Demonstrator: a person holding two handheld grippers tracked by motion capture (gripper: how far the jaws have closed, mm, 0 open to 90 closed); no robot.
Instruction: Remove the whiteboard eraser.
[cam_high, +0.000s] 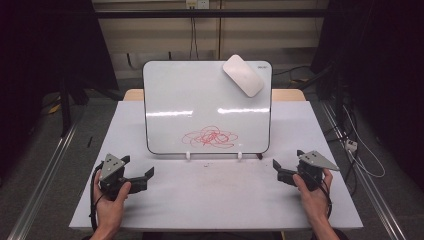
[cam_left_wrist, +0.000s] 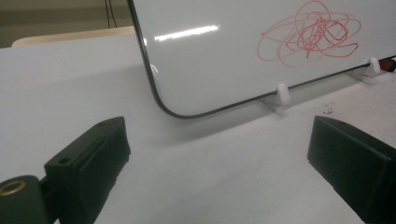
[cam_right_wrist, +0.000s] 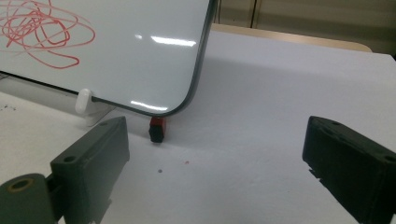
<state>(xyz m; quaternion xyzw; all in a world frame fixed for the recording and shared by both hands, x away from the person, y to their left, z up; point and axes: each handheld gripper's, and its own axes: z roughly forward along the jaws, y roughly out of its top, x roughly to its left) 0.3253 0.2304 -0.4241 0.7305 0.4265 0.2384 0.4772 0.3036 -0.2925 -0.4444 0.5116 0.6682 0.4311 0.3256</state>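
Eraser, top-right on the upright whiteboard w/ red scribble, looks light, stiff, smooth, so pinch its long sides; left gripper & right gripper: both spread, holding nothing.

whiteboard: a glossy, smooth white face is seen, with strip-light glare thrown back; a thin dark rim is carried round it.
scribble: red marker ink, dry and matt on the gloss.
eraser: a smooth white plastic shell with a soft sheen is shown.
board feet: white plastic clips, smooth and slightly shiny.
marker: red and black plastic, seen end-on.
table: a matt pale surface, lightly scuffed and specked with dark crumbs near the board.
left gripper: matt black plastic fingers; a brass-coloured insert is set in the base.
right gripper: matt dark plastic fingers; a grey flat plate is carried on top.
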